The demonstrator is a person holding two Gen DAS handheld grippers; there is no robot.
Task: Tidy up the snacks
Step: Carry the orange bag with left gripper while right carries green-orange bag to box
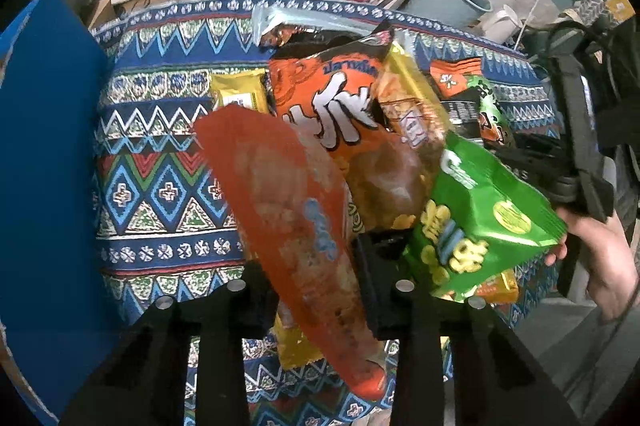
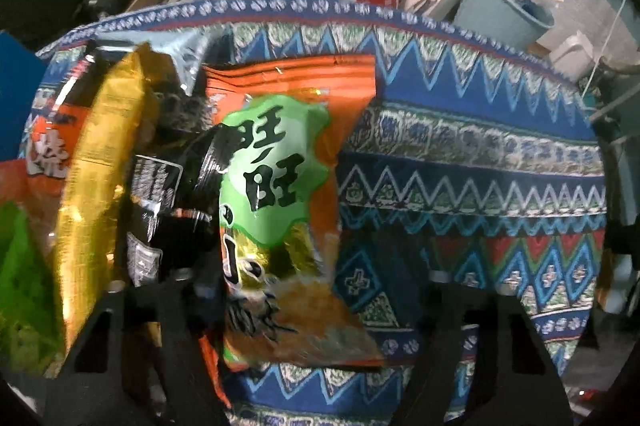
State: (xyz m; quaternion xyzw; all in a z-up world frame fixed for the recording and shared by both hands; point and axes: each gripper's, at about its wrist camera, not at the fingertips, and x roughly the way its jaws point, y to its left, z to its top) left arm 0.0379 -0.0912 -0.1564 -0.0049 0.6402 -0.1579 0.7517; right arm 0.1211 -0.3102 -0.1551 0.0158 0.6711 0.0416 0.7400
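L wrist view: left gripper [image 1: 316, 290] was clamped on a red-orange snack bag [image 1: 288, 202], bag standing tilted between the fingers, above the patterned-cloth surface [image 1: 160, 162]. Landmark = orange squid-print bag [image 1: 340, 106]: just behind the red-orange bag; yellow pack [image 1: 240, 94] to its left; green bag [image 1: 476, 218] to its right & nearer cam; blue board [image 1: 44, 166] far left of it. A hand [image 1: 600, 254] w/ black tool sat beside the green bag.

R wrist view: right gripper [image 2: 304, 306] fingers stood wide; orange bag w/ green label [image 2: 280, 194] lay against the left finger, grip status unclear. Gold pack [image 2: 100, 166] left of it; teal bin [image 2: 508, 6] beyond the surface.
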